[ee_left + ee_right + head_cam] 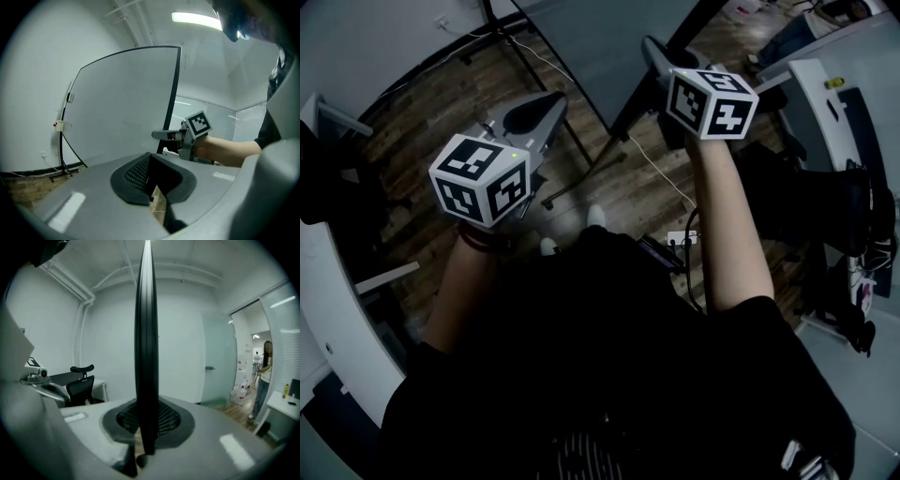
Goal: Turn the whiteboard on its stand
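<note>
Two tools differ: the right hand-held gripper (147,423) clamps the upright whiteboard's (146,310) black edge ahead of the person, the left hand-held gripper (153,180) hangs slightly open and empty, so the turn seems begun, not finished

Your left tongs (156,194) stand slightly apart, empty; beyond them, your right tongs (158,135) meet the whiteboard (122,108) at its dark edge.
</note>
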`<control>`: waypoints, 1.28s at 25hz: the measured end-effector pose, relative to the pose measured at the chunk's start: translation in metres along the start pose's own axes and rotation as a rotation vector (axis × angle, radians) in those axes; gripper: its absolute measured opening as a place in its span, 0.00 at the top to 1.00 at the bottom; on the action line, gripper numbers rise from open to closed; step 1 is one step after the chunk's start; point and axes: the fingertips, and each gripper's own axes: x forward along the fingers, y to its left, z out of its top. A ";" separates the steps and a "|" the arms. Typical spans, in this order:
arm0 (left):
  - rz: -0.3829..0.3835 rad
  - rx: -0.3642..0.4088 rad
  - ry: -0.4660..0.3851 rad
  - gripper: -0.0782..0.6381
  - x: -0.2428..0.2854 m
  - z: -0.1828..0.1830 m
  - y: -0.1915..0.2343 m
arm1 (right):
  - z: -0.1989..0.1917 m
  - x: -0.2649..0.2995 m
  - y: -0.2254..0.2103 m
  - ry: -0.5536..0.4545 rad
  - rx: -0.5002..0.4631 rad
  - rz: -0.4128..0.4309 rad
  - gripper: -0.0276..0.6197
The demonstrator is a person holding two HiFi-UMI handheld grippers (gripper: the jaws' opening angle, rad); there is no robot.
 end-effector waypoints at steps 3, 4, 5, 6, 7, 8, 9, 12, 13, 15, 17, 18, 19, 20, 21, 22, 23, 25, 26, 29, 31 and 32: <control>-0.011 0.001 0.005 0.88 -0.004 -0.004 -0.006 | -0.018 -0.013 0.002 0.057 0.017 0.043 0.81; -0.012 0.000 0.006 0.88 -0.006 -0.006 -0.007 | -0.020 -0.023 0.002 0.047 0.017 0.038 0.81; -0.014 0.000 0.007 0.88 -0.008 -0.007 -0.007 | -0.021 -0.035 0.002 0.031 0.018 0.030 0.80; -0.017 -0.002 0.008 0.88 -0.012 -0.008 -0.008 | -0.022 -0.047 0.004 0.015 0.021 0.024 0.80; -0.019 -0.005 0.009 0.88 -0.016 -0.010 -0.008 | -0.023 -0.061 0.009 -0.002 0.029 0.027 0.80; -0.022 -0.007 0.011 0.88 -0.019 -0.013 -0.008 | -0.025 -0.073 0.017 -0.018 0.039 0.042 0.80; -0.025 -0.009 0.012 0.88 -0.022 -0.016 -0.008 | -0.028 -0.085 0.028 -0.031 0.050 0.072 0.80; -0.043 -0.017 0.017 0.88 -0.024 -0.025 -0.014 | -0.045 -0.110 0.064 -0.027 0.097 0.171 0.88; -0.051 -0.021 0.018 0.88 -0.024 -0.029 -0.017 | -0.053 -0.116 0.075 -0.012 0.121 0.191 0.91; -0.069 -0.029 0.019 0.88 -0.024 -0.036 -0.027 | -0.069 -0.126 0.093 0.018 0.168 0.225 0.91; -0.084 -0.031 0.019 0.88 -0.022 -0.041 -0.039 | -0.082 -0.133 0.105 0.045 0.194 0.243 0.91; -0.091 -0.031 0.018 0.88 -0.020 -0.042 -0.046 | -0.087 -0.137 0.108 0.052 0.211 0.249 0.91; -0.097 -0.030 0.017 0.88 -0.018 -0.042 -0.055 | -0.090 -0.142 0.107 0.054 0.238 0.257 0.91; -0.102 -0.027 0.017 0.88 -0.016 -0.042 -0.064 | -0.093 -0.147 0.105 0.052 0.271 0.265 0.91; -0.107 -0.022 0.018 0.88 -0.014 -0.042 -0.073 | -0.095 -0.154 0.103 0.049 0.305 0.275 0.91; -0.109 -0.015 0.021 0.88 -0.013 -0.042 -0.083 | -0.098 -0.160 0.100 0.048 0.335 0.286 0.91; -0.109 -0.006 0.025 0.88 -0.013 -0.043 -0.092 | -0.101 -0.167 0.098 0.048 0.357 0.298 0.91; -0.104 0.010 0.033 0.88 -0.011 -0.043 -0.111 | -0.108 -0.182 0.094 0.051 0.368 0.318 0.91; -0.099 0.017 0.037 0.88 -0.009 -0.042 -0.120 | -0.111 -0.190 0.091 0.053 0.366 0.325 0.91; -0.089 0.037 0.047 0.88 0.000 -0.042 -0.155 | -0.123 -0.221 0.078 0.055 0.381 0.341 0.91; -0.093 0.044 0.054 0.88 0.009 -0.046 -0.186 | -0.137 -0.248 0.066 0.063 0.402 0.345 0.91; -0.099 0.045 0.058 0.88 0.015 -0.050 -0.204 | -0.145 -0.263 0.058 0.067 0.415 0.346 0.91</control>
